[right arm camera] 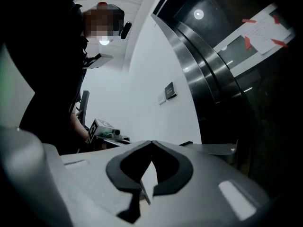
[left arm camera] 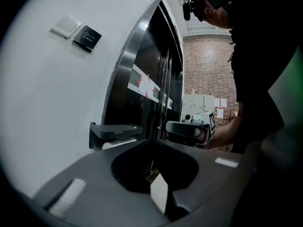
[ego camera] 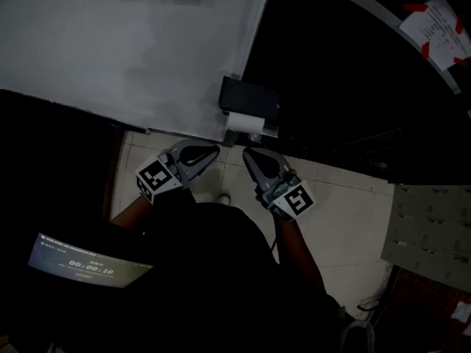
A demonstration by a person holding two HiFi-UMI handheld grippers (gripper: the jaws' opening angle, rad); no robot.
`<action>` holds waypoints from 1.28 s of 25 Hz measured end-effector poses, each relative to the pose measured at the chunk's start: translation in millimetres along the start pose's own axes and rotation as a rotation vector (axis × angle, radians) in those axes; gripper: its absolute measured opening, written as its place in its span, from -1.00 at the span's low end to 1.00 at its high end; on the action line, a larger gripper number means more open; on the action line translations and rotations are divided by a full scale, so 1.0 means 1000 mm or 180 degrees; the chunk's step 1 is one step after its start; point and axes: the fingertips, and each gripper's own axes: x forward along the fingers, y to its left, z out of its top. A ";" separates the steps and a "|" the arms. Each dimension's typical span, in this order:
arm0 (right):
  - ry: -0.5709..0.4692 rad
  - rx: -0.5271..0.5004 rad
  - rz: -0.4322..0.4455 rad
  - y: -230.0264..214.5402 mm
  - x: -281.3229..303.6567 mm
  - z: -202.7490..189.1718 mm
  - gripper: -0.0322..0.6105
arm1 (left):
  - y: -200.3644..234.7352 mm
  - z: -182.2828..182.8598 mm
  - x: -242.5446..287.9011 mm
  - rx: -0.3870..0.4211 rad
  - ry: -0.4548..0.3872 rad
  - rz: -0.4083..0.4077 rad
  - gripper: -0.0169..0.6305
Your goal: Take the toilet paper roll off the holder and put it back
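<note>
A black wall-mounted holder [ego camera: 249, 100] carries a white toilet paper roll [ego camera: 243, 123] under its lid. Both grippers hover just in front of it, above the tiled floor. My left gripper [ego camera: 214, 151] sits left of the roll, jaws meeting at the tips with nothing between them. My right gripper [ego camera: 248, 154] sits just below the roll, also shut and empty, a short gap from the paper. In the left gripper view the holder [left arm camera: 115, 130] and roll [left arm camera: 112, 145] lie ahead on the left, beyond the closed tips [left arm camera: 154, 141]. The right gripper view shows its closed tips [right arm camera: 151, 142] and the holder's lid [right arm camera: 214, 149].
A white wall [ego camera: 125, 50] bears a switch [left arm camera: 65, 26] and an exit button [left arm camera: 87, 37]. To the right rises a dark curved metal door [ego camera: 353, 72] with a taped notice [ego camera: 436, 25]. Pale floor tiles [ego camera: 338, 212] lie below; a lit timer screen [ego camera: 88, 265] sits lower left.
</note>
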 end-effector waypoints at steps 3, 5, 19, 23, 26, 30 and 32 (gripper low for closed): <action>-0.0027 0.0012 0.0000 0.000 0.000 0.002 -0.90 | 0.000 0.000 0.000 0.0004 -0.0001 -0.0005 -0.93; -0.0030 0.0037 -0.0002 -0.001 0.000 0.001 -0.90 | -0.001 0.000 0.001 0.0004 0.0000 -0.0008 -0.93; 0.0047 0.0023 -0.0033 -0.004 0.003 -0.004 -0.90 | -0.002 0.006 0.002 -0.0029 0.0012 -0.0014 -0.93; 0.0076 0.0044 -0.0061 -0.005 0.005 -0.006 -0.90 | -0.001 0.005 0.002 -0.0009 0.0008 -0.0015 -0.93; 0.0091 0.0053 -0.0061 -0.004 0.006 -0.008 -0.90 | 0.000 0.004 0.001 0.0007 -0.0007 -0.0014 -0.93; 0.0086 0.0062 -0.0061 -0.005 0.008 -0.007 -0.90 | 0.001 0.005 0.002 0.0011 -0.0005 -0.0011 -0.93; 0.0085 0.0054 -0.0059 -0.005 0.009 -0.007 -0.90 | 0.001 0.005 0.002 0.0009 -0.0005 -0.0015 -0.93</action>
